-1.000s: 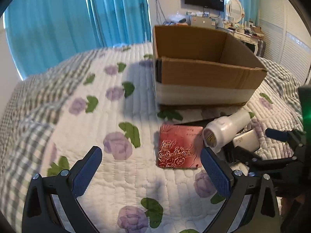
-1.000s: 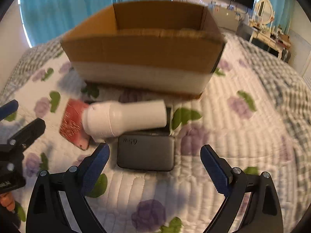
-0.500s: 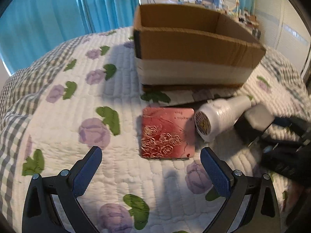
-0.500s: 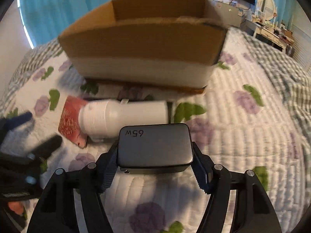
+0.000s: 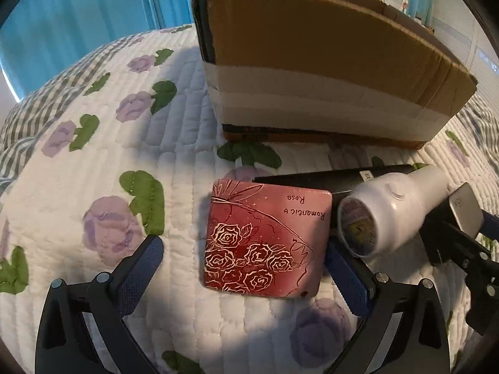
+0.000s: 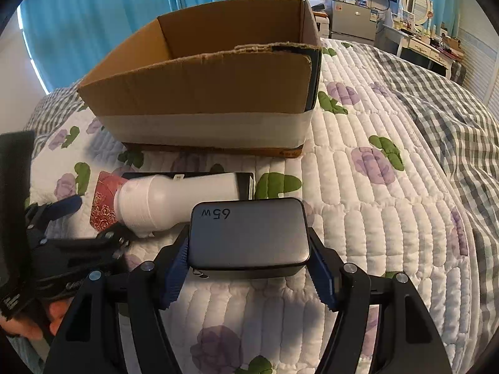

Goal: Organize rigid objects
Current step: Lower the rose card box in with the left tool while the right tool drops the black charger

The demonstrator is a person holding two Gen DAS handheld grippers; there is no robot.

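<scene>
My right gripper [image 6: 249,268] is shut on a dark grey charger [image 6: 249,233] marked 65W and holds it just above the quilt; the charger also shows in the left wrist view [image 5: 464,212]. My left gripper [image 5: 246,271] is open, its jaws on either side of a red rose-patterned tin [image 5: 265,237], low over the quilt. A white bottle [image 5: 393,208] lies on its side right of the tin, on a flat black box [image 5: 327,180]. The open cardboard box [image 6: 218,93] stands behind them.
Everything sits on a white quilted bed cover [image 6: 374,202] with purple roses. A grey checked blanket [image 6: 443,99] lies at the right. Blue curtains [image 6: 109,9] and a dresser [image 6: 418,46] are far behind.
My right gripper closed on the charger and lifted it slightly. My left gripper moved forward and down, so its jaws now flank the red tin.
</scene>
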